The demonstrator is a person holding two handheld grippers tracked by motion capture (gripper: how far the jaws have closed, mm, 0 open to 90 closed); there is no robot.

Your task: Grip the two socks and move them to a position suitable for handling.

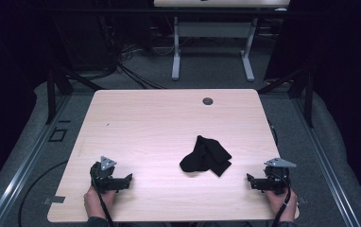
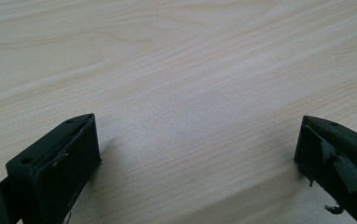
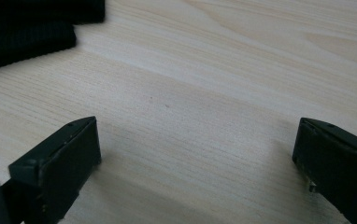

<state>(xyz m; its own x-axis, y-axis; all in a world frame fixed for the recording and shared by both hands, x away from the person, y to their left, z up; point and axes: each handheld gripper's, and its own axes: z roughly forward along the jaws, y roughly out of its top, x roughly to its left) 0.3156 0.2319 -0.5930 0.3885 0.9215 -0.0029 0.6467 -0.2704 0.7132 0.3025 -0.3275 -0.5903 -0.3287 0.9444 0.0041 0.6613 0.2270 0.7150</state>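
Observation:
A crumpled black cloth (image 1: 205,156), perhaps socks, lies on the light wooden table (image 1: 159,123), right of its middle and toward the front. My left gripper (image 1: 127,179) rests near the front left edge, held by a hand, its jaws pointing right toward the cloth. In the left gripper view that gripper (image 2: 197,140) is open over bare wood. My right gripper (image 1: 249,179) rests at the front right, jaws pointing left. In the right gripper view it (image 3: 195,140) stands open, with the black cloth (image 3: 27,28) at the upper left, well clear of the jaws.
A dark cable grommet (image 1: 208,101) sits near the table's far edge. Beyond it stands another table's white frame (image 1: 176,52) with cables on the floor. Dark stands (image 1: 52,90) flank both sides.

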